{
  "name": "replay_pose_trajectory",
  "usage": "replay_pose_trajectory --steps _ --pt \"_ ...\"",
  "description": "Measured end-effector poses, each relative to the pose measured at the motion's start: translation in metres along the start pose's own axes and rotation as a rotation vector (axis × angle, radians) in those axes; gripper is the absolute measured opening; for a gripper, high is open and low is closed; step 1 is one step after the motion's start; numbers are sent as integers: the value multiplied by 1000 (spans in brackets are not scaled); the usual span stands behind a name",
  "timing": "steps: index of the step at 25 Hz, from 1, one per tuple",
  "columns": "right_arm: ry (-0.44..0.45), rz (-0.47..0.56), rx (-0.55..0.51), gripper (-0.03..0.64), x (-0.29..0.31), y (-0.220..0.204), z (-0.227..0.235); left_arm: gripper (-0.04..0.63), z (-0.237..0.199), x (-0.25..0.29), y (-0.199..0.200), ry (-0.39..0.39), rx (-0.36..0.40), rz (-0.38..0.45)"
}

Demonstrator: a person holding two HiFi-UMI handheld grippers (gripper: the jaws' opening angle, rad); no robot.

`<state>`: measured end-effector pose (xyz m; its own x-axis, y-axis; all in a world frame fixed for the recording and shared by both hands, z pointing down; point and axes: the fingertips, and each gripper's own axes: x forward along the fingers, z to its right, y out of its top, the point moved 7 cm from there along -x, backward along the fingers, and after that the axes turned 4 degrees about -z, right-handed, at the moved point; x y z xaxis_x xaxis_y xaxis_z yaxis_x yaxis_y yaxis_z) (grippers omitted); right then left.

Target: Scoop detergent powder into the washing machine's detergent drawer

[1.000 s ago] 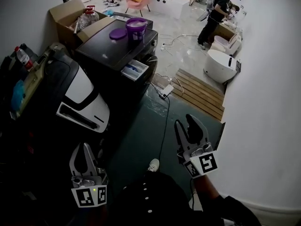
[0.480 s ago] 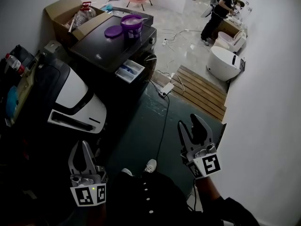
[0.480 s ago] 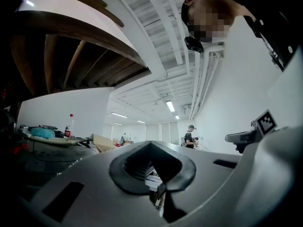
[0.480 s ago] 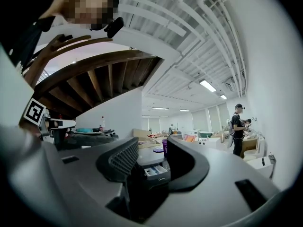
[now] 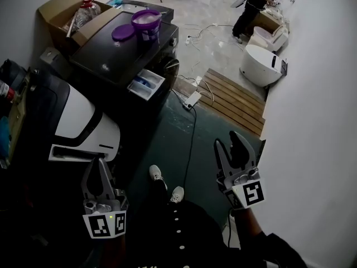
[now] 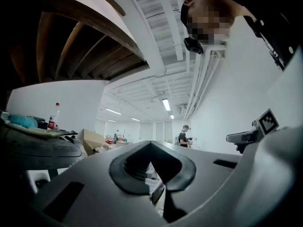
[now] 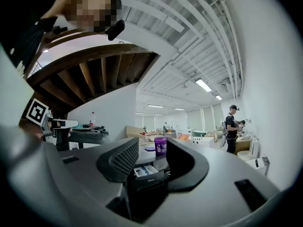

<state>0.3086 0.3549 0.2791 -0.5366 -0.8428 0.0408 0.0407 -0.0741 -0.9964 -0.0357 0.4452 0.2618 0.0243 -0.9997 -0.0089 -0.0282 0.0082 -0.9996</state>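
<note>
Purple tub [image 5: 146, 22] of pale powder stands open on the dark washer [image 5: 106, 60], its lid [image 5: 123, 33] beside it. The white drawer [image 5: 146, 84] (blue insert inside) is pulled out below. Left gripper [image 5: 96, 169] is clenched and empty; right gripper [image 5: 227, 144], jaws just opened, grasps nothing; both are well short of the washer.
</note>
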Motion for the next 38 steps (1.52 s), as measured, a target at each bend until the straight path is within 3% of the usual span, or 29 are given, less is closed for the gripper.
replay_pose_trajectory --steps 14,26,31,38 --pt "-54 15 -7 169 118 29 21 14 -53 139 16 -89 -12 58" --pt "-93 -19 23 164 194 17 36 14 -84 226 0 -146 -16 27" --pt "-72 -45 22 164 236 -2 79 14 -79 279 -7 -123 -4 27" --pt "20 -21 23 164 312 12 145 14 -57 350 -1 -38 13 36"
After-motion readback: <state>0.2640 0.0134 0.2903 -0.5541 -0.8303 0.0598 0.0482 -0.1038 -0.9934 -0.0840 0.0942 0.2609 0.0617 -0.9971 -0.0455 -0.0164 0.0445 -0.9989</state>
